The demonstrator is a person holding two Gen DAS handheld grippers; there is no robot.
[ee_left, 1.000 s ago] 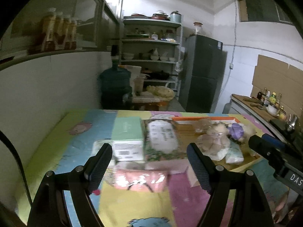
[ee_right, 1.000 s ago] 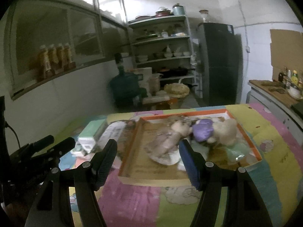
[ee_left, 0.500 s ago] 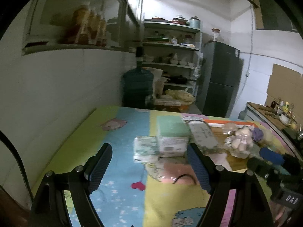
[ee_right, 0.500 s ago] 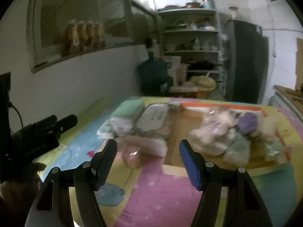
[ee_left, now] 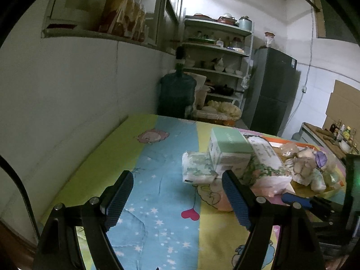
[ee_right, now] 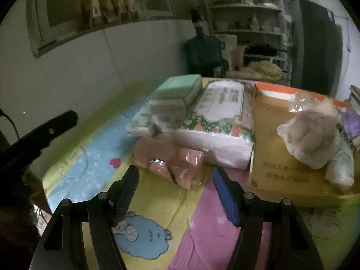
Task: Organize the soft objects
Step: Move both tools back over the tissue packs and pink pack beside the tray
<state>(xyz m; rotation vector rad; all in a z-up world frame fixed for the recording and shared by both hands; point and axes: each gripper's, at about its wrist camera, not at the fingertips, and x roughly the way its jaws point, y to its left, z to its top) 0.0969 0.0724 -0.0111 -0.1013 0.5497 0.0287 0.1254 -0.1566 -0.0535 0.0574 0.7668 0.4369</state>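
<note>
A pink soft item in clear plastic [ee_right: 171, 164] lies on the patterned tablecloth, just ahead of my right gripper [ee_right: 175, 189], which is open and empty. Behind it sit a floral tissue pack [ee_right: 220, 121], a mint-green box [ee_right: 180, 90] and a small green-patterned pack [ee_left: 196, 168]. Plush toys in plastic [ee_right: 312, 130] rest in the orange-rimmed cardboard tray [ee_right: 274, 157]. My left gripper [ee_left: 177, 193] hangs open over bare cloth, left of the pile, nothing between its fingers. The pink item [ee_left: 221, 199] shows partly behind its right finger.
The table stands against a white wall [ee_left: 67, 103] on the left. Beyond its far edge are a large water jug [ee_left: 176, 94], shelves [ee_left: 216, 51] and a dark fridge [ee_left: 272, 94]. The right gripper's body [ee_left: 315, 204] shows at the left view's right edge.
Both views have swung left and sunk. The right gripper has gone from facing the tray to facing the pink item, much closer. The left gripper now looks at bare cloth left of the pile.
</note>
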